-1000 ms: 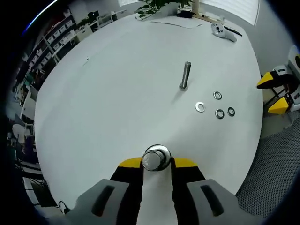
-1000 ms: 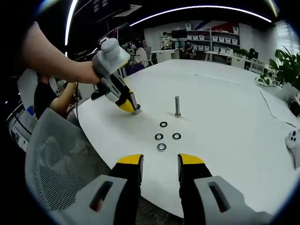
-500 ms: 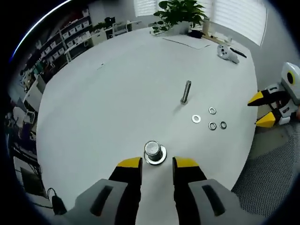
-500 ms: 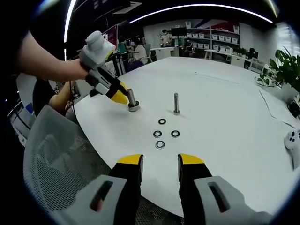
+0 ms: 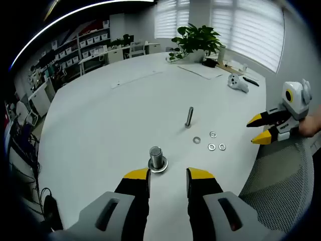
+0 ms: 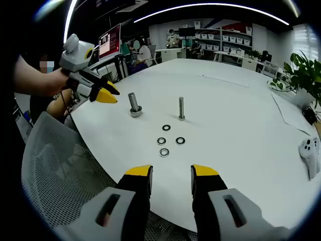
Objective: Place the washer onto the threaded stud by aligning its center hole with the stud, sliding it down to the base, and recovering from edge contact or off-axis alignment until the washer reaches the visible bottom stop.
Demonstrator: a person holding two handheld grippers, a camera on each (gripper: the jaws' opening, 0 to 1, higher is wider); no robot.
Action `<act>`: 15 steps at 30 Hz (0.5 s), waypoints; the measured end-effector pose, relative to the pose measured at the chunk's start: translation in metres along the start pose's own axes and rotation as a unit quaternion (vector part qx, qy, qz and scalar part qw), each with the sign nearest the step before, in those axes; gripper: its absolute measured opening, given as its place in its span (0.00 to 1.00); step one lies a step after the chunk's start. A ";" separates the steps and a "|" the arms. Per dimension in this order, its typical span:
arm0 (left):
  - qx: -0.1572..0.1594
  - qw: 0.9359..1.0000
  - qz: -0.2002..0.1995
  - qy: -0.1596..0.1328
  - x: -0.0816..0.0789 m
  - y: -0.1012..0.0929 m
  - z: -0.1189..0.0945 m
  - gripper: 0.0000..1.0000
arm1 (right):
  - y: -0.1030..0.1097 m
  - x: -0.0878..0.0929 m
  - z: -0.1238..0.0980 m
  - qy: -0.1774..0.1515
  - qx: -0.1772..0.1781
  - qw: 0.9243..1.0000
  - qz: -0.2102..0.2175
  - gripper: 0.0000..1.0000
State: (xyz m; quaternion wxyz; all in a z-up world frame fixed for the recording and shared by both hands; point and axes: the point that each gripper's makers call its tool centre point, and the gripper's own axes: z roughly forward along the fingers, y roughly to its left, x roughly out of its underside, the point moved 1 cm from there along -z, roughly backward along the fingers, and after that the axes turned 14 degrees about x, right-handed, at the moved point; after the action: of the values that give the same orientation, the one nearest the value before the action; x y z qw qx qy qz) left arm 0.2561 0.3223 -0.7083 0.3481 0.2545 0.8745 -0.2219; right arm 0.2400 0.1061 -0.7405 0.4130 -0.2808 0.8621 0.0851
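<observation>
A thin threaded stud (image 5: 189, 117) (image 6: 181, 109) stands upright on the round white table (image 5: 110, 125). Several steel washers (image 5: 211, 147) (image 6: 164, 152) lie flat in a loose cluster beside it. A thicker, short bolt on a wide base (image 5: 156, 159) (image 6: 134, 105) stands apart from them, just ahead of my left gripper (image 5: 169, 175). That gripper is open with nothing between its yellow tips, and it shows again as the left gripper (image 6: 109, 92) near the table edge. My right gripper (image 6: 172, 173) is open and empty, off the table's rim, with the right gripper (image 5: 255, 130) facing the washers.
A grey mesh chair (image 6: 55, 175) sits below the table edge. A white controller (image 5: 237, 83) (image 6: 311, 153), papers and a potted plant (image 5: 198, 37) occupy the far side. A person's hand (image 6: 35, 83) holds the left gripper. Shelves line the room's walls.
The thick bolt stood between my left gripper's fingers a second ago; that gripper has let it go and drawn back, leaving it upright. The right gripper has stayed open.
</observation>
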 end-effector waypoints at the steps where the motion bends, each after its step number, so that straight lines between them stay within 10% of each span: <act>1: 0.001 1.000 -0.003 -0.006 0.001 -0.001 -0.002 0.27 | 0.000 0.002 0.000 0.004 0.001 1.000 -0.001 0.33; 15: 0.011 0.999 0.015 -0.046 0.019 -0.004 -0.032 0.29 | -0.004 0.010 0.002 0.029 0.020 0.998 -0.044 0.34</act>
State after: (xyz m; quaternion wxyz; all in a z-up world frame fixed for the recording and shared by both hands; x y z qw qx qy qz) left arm 0.2257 0.3424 -0.7004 0.3881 0.2606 0.8515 -0.2375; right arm 0.2385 0.0994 -0.7491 0.3968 -0.3128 0.8620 0.0412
